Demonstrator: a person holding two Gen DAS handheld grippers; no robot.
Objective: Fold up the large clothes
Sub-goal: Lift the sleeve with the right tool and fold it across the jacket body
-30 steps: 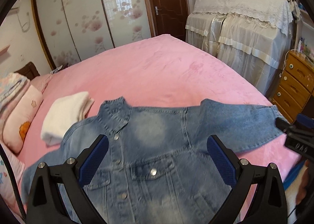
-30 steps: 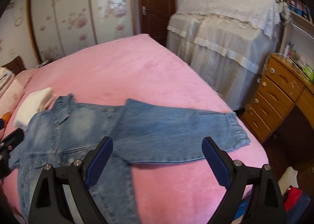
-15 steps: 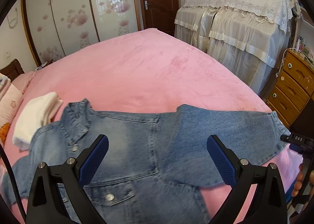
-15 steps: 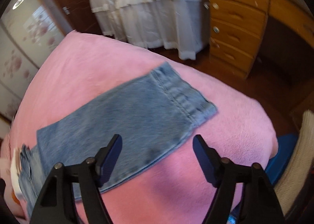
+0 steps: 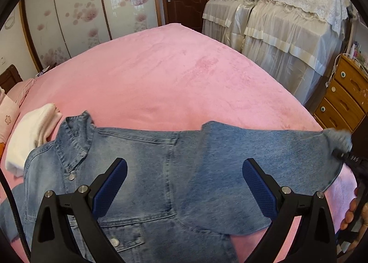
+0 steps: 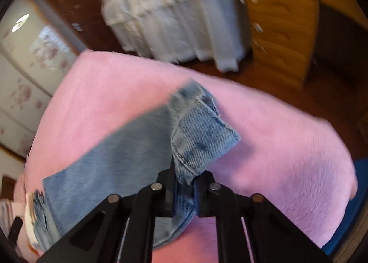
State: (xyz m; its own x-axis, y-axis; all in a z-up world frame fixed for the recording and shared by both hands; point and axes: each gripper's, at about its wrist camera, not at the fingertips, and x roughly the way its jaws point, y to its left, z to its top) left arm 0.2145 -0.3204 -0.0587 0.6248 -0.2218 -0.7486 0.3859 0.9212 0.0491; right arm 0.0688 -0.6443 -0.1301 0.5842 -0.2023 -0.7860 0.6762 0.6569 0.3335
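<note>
Pink bedding covers the bed (image 5: 174, 74), and the denim jacket (image 5: 147, 166) lies flat on it, front up, with a folded white garment (image 5: 30, 134) just beside its collar, so the sleeves can be turned in first. Having just closed, the right tongs (image 6: 185, 190) pinch the sleeve cuff (image 6: 202, 134) at the jacket's far end, likely to carry it over the chest. Spread and holding nothing, the left tongs (image 5: 184, 182) hover above the jacket's chest, probably to steady it.

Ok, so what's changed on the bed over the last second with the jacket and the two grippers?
The right hand-held gripper came down to the jacket's sleeve cuff, its jaws have just been closing, and it now pinches the cuff. The left hand-held gripper dropped closer over the jacket, open. The jacket body and white bundle stayed put.
</note>
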